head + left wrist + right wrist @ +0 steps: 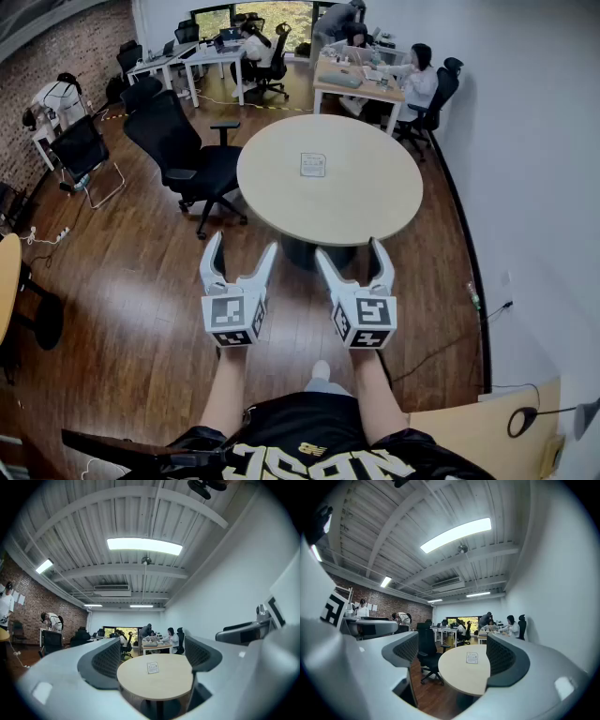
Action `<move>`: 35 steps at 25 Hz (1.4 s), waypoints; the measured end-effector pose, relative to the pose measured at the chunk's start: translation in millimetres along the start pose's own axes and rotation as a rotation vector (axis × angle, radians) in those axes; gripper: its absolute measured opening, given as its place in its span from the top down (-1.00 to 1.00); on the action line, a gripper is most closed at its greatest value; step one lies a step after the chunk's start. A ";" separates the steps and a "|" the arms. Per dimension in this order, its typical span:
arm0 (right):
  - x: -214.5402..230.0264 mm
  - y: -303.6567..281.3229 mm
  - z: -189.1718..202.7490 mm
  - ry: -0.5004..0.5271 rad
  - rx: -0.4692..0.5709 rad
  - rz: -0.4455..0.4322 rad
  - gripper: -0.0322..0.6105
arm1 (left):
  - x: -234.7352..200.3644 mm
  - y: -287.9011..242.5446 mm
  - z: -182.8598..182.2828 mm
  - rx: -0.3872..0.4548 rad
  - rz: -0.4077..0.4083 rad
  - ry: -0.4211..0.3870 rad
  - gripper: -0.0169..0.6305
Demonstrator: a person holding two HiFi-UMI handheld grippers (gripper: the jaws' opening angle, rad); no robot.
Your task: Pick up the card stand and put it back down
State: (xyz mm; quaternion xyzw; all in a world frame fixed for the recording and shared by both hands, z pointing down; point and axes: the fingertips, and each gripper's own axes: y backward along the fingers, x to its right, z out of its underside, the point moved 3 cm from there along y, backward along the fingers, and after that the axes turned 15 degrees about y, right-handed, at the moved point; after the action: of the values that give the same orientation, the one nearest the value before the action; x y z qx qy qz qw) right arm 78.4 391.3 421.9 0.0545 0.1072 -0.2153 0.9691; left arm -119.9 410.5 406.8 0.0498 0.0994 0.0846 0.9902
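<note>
The card stand (313, 165), a small clear holder with a white printed card, stands upright near the middle of the round beige table (281, 202). It also shows small in the left gripper view as the card stand (153, 667) and in the right gripper view as the card stand (472, 657). My left gripper (240, 248) and right gripper (353, 255) hover side by side over the wooden floor, short of the table's near edge, well apart from the stand. Both point level at the table, jaws spread wide, nothing between them.
A black office chair (183, 155) stands at the table's left side. Beyond it are white desks (361, 84) with people seated and more chairs. A white wall (534, 169) runs along the right, a brick wall at far left. Cables lie on the floor.
</note>
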 end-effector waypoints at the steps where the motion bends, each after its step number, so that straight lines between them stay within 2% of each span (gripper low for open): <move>1: 9.8 -7.5 -1.1 0.014 0.001 -0.008 -0.49 | 5.9 -11.6 0.3 0.005 0.000 0.001 -0.41; 4: 38.7 -25.6 -0.5 0.046 0.002 -0.023 -0.49 | 24.1 -44.0 4.1 0.011 0.005 0.003 -0.39; 9: 83.4 -50.1 20.2 0.039 -0.025 -0.031 -0.49 | 56.4 -96.0 22.7 -0.017 0.027 0.001 -0.39; 15: 103.8 -90.3 61.4 -0.004 -0.076 -0.081 -0.49 | 58.4 -141.5 56.1 -0.077 0.011 0.010 -0.35; 18: 105.9 -117.1 75.3 0.001 -0.120 -0.093 -0.49 | 45.1 -163.3 65.8 -0.114 0.002 0.004 -0.35; 25: 113.9 -203.4 99.4 -0.002 -0.169 -0.088 -0.49 | 4.2 -236.7 69.0 -0.117 0.014 0.010 -0.35; 29: 114.4 -271.7 76.9 0.008 -0.115 -0.088 -0.49 | -32.0 -288.4 55.3 -0.087 0.035 -0.001 -0.35; 32: 115.7 -312.9 63.4 0.008 -0.058 -0.055 -0.47 | -62.3 -324.1 56.2 -0.077 0.067 0.006 -0.35; 35: 115.5 -338.3 63.1 0.001 -0.058 -0.030 -0.43 | -78.8 -352.0 55.5 -0.086 0.100 -0.004 -0.35</move>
State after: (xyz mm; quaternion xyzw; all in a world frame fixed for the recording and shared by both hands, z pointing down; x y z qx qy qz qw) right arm 47.1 29.9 436.4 0.0250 0.1146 -0.2266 0.9669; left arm -129.1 46.7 435.2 0.0124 0.0911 0.1379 0.9862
